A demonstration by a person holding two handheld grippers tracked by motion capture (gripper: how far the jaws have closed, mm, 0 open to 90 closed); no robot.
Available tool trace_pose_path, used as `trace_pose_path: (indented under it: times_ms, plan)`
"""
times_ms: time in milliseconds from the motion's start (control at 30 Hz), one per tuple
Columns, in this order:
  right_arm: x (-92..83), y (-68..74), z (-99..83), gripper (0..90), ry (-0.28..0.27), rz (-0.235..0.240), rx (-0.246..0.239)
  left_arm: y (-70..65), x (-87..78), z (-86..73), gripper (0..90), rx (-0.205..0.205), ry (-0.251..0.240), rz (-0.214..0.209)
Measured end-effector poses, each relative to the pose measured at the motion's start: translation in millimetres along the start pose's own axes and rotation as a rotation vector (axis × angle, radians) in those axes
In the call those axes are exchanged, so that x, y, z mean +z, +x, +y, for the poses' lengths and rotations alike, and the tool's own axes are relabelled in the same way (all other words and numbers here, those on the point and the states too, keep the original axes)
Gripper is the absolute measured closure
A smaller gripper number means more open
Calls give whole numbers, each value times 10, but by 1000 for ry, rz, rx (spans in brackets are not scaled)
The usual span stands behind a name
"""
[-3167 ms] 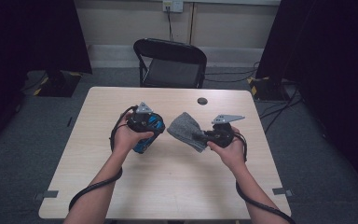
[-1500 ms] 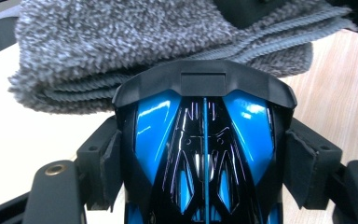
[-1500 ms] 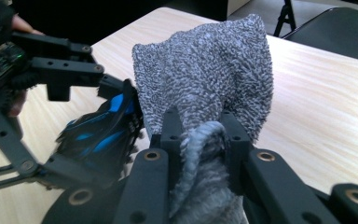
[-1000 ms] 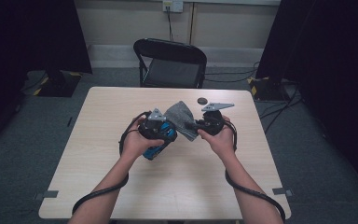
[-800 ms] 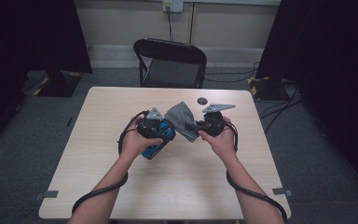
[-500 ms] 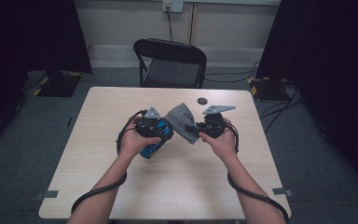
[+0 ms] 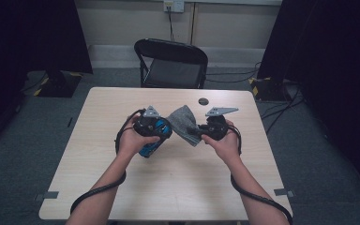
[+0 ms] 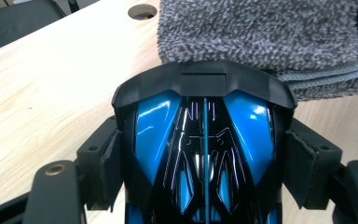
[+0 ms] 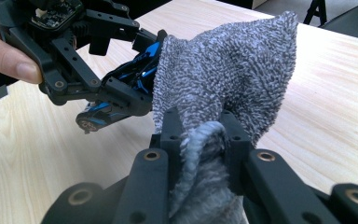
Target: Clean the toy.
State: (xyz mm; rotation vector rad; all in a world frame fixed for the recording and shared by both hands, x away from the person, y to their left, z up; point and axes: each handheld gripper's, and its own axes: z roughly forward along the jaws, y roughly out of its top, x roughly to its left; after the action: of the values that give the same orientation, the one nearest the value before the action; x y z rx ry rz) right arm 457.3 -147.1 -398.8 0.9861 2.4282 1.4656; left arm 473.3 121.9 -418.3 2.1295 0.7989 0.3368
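The left tongs [image 8: 205, 154] clamp the sides of a glossy blue-and-black toy car [image 8: 204, 154], while the right tongs [image 9: 200, 135] pinch a bunched fold of a grey terry cloth [image 9: 228, 74]; both hands are raised above the middle of the pale wooden table [image 7: 98, 154], wrists turned inward so the tongs face each other. Compared with three seconds ago, both have lifted and drawn together, so the car's nose now touches the cloth. The car's long axis slants down from the cloth towards the person.
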Motion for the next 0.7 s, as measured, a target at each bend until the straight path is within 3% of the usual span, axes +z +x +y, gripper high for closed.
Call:
trace_pose_path:
  times_ms: [700]
  plan:
    - [-63,-15,-160,754,-2,24,2,76,-15,-17,257,-17,9,22]
